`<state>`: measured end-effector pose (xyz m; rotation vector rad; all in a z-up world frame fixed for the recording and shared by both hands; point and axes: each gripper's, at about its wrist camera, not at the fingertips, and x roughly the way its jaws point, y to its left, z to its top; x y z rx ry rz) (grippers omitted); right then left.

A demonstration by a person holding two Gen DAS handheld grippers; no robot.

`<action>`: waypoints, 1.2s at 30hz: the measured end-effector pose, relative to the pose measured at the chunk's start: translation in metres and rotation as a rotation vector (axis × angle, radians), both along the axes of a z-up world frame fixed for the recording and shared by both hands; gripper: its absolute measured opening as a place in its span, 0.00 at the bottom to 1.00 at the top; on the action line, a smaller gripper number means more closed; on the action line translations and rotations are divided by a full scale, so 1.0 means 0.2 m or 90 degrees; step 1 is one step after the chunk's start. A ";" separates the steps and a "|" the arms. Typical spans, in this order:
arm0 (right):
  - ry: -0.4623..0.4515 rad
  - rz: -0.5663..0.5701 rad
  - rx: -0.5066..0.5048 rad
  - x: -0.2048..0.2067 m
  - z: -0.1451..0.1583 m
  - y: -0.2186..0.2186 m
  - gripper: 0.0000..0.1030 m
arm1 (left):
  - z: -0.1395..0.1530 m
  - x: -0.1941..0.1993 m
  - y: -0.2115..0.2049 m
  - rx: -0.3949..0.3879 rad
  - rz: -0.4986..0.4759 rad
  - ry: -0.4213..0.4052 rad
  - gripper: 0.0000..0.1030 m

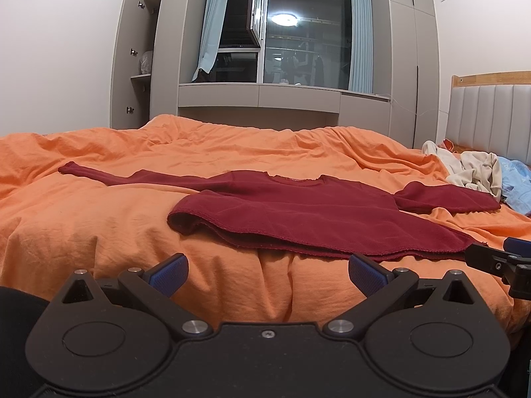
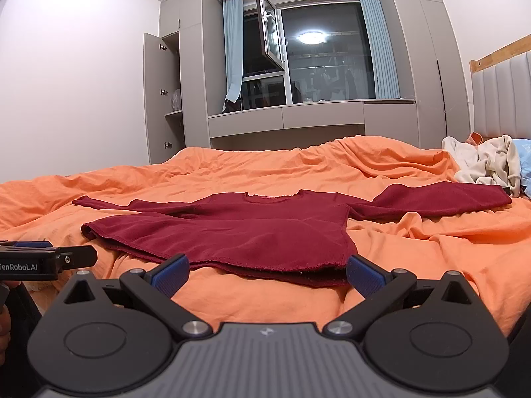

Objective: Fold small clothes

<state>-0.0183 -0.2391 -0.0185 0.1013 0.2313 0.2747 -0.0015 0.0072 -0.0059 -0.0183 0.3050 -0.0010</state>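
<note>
Maroon shirt (image 1: pixel 298 212) lies flat on the orange bedspread (image 1: pixel 99 225), mid-frame, sleeves out to both sides, neckline toward the window (image 1: pixel 305 36). Left gripper (image 1: pixel 267 273) at bottom centre, spread wide, short of the hem. Right gripper (image 2: pixel 267 273) likewise spread, its blue pads (image 2: pixel 363 277) at the hem's edge. Cream clothes (image 2: pixel 488 162) heaped at right edge, near the headboard (image 2: pixel 501 96).

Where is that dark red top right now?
The dark red top lies spread flat on the orange duvet, sleeves out to both sides, just ahead of both open grippers, with cream clothes piled beyond its right sleeve near the headboard.
</note>
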 end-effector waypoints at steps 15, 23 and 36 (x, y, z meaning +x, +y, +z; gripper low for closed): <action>0.006 0.013 0.014 0.03 0.02 -0.03 1.00 | 0.01 0.05 -0.04 -0.003 -0.004 0.018 0.99; 0.050 0.020 0.078 0.16 0.12 -0.17 1.00 | 0.05 0.18 -0.05 -0.036 -0.038 0.070 0.99; 0.111 -0.050 0.095 0.66 0.23 -0.48 1.00 | 0.27 0.60 -0.13 -0.018 -0.044 0.124 0.99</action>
